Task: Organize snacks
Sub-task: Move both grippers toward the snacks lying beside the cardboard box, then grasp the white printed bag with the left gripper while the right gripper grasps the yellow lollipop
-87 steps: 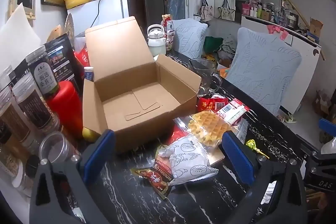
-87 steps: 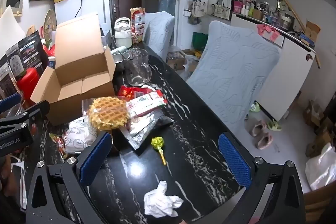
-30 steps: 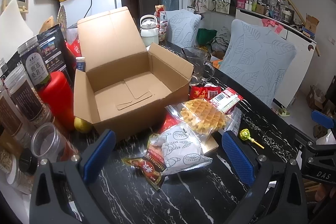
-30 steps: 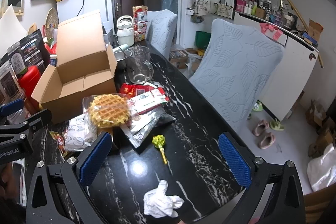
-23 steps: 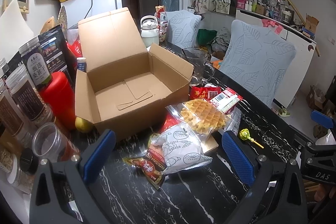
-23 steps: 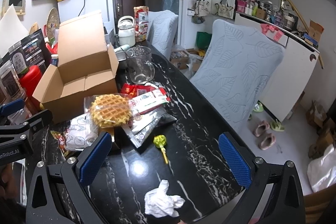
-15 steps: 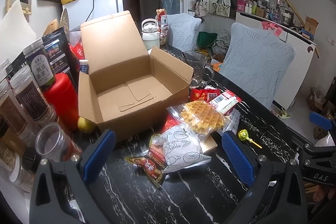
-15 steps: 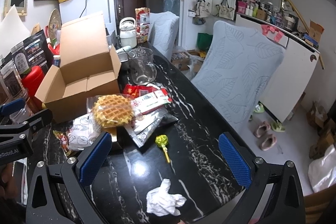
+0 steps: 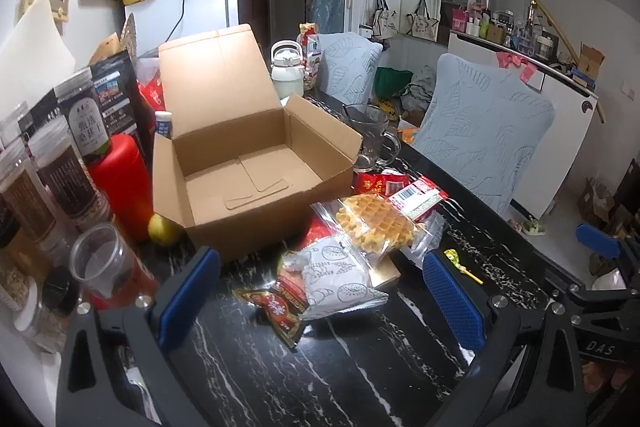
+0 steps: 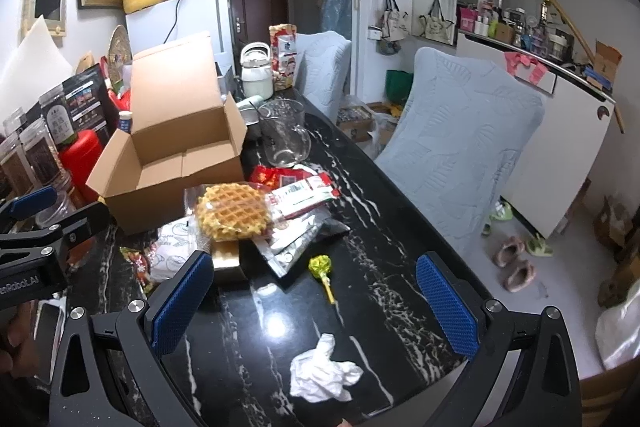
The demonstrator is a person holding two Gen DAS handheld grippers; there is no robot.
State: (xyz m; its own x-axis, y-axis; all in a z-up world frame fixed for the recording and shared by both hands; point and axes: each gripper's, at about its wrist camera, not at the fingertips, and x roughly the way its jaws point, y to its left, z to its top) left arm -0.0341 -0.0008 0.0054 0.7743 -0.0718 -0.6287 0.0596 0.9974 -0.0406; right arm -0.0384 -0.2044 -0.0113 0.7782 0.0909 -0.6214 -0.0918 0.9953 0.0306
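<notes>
Black marbled surface [image 9: 360, 379] fills the left wrist view: the left gripper [image 9: 320, 291] hangs with jaws wide and empty over a white pastry bag [image 9: 340, 275], the empty cardboard box [image 9: 248, 171] just behind; best to pinch that bag first. From the right wrist view, the right gripper [image 10: 312, 303], equally spread and empty, hovers near the green lollipop [image 10: 322, 269] and packaged waffle [image 10: 232, 213].

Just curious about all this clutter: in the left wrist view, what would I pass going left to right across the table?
Clear plastic cup → red bottle → cardboard box → waffle → green lollipop.
</notes>
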